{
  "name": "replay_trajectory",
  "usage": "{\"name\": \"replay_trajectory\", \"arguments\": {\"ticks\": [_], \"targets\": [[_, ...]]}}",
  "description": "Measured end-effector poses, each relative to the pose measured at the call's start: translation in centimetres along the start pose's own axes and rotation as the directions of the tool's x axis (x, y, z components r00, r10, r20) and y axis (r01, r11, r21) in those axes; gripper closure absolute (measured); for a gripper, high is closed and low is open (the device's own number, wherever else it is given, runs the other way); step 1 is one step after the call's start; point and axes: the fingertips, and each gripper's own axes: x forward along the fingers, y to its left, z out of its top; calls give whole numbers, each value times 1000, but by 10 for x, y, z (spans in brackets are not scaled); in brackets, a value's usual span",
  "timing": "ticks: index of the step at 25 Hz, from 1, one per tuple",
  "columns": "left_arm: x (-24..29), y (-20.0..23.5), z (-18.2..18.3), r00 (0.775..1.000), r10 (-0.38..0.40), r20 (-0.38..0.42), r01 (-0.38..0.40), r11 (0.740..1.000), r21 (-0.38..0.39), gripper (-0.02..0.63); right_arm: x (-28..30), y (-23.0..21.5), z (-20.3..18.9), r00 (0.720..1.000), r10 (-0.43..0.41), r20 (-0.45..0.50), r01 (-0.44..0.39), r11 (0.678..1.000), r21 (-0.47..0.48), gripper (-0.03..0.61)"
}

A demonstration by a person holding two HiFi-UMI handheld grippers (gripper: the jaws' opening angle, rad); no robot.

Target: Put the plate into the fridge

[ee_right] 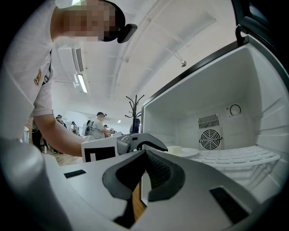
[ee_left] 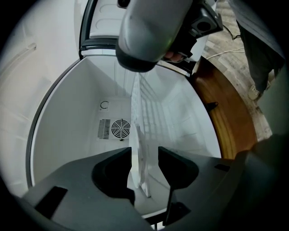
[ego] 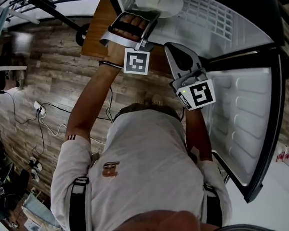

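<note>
Left tongs gape around plate, flat on shelf.

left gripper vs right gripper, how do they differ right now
The left gripper has its fingers wide apart, while the right gripper has its fingers closed together. The left gripper has the rim of the white plate between its fingers, not pressed by them, while the right gripper has nothing between its fingers. Both point into the open fridge.
</note>
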Motion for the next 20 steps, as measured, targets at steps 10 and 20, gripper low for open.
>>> {"name": "replay_trajectory", "arguments": {"ticks": [10, 20], "targets": [[-22, 21, 9, 989, 124, 80, -119, 991, -58, 440, 1, 7, 0, 1000, 3, -2, -3, 1000, 0, 546], [-49, 23, 24, 968, 193, 163, -161, 968, -191, 554, 1, 8, 4, 1000, 1, 8, 0, 1000, -6, 546]]}}
